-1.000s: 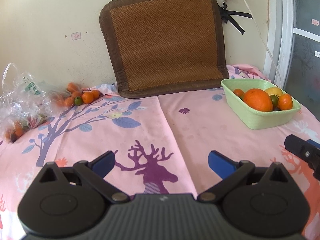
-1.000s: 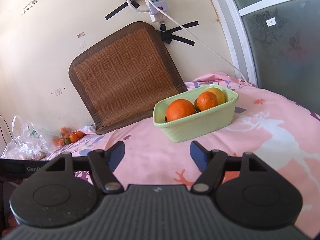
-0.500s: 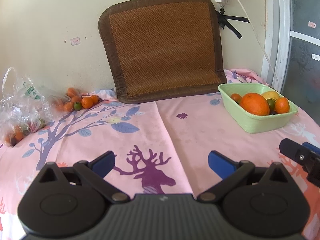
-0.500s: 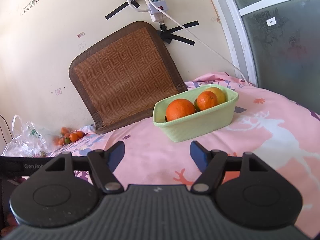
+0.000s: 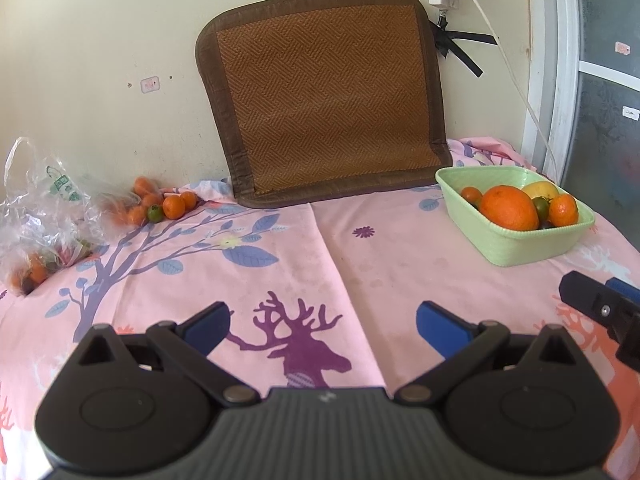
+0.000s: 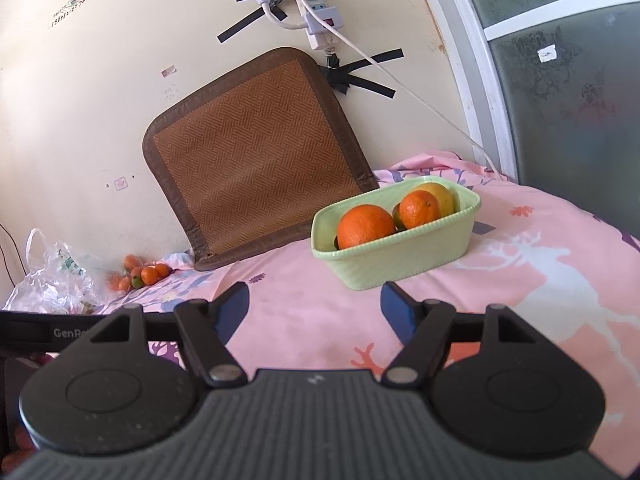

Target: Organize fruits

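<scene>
The clear plastic bag (image 5: 38, 216) is cut off at the left edge of the left wrist view, and the fruit inside it shows only as blurred orange patches. In the green basket (image 5: 520, 246) a dark fruit sits mostly hidden behind the big orange (image 5: 509, 208); its kind cannot be told. The right gripper (image 5: 608, 310) is cut by the right edge of that view, so only one finger shows. In the right wrist view the basket wall hides the lower fruit, and the yellow fruit (image 6: 442, 196) is half covered by a small orange (image 6: 420, 210)
</scene>
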{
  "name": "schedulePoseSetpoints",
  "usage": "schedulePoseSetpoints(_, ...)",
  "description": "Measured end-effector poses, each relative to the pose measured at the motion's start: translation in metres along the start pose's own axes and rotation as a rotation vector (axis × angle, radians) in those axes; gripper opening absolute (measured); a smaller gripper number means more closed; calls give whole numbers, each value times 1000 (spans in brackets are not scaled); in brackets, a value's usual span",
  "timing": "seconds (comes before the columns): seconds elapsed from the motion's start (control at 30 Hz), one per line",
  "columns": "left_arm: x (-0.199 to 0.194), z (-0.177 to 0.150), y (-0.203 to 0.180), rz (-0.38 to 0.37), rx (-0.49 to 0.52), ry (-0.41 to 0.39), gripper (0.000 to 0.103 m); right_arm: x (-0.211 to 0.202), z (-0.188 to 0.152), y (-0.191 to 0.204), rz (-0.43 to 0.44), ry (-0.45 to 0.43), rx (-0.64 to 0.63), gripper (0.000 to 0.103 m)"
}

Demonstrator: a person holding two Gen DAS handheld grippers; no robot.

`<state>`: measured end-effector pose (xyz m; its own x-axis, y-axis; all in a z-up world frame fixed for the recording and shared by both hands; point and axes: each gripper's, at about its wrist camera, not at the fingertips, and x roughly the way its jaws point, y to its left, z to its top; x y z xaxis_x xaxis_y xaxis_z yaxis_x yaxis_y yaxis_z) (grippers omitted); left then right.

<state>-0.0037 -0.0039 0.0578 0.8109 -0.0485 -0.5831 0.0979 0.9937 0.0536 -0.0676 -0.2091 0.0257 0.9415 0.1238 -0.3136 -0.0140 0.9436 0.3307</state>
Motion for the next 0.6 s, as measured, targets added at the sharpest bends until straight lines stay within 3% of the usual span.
schedulePoseSetpoints(0.6, 2, -1, -2, 2, 8, 8, 103, 0, -1, 1, 1, -4, -10, 75)
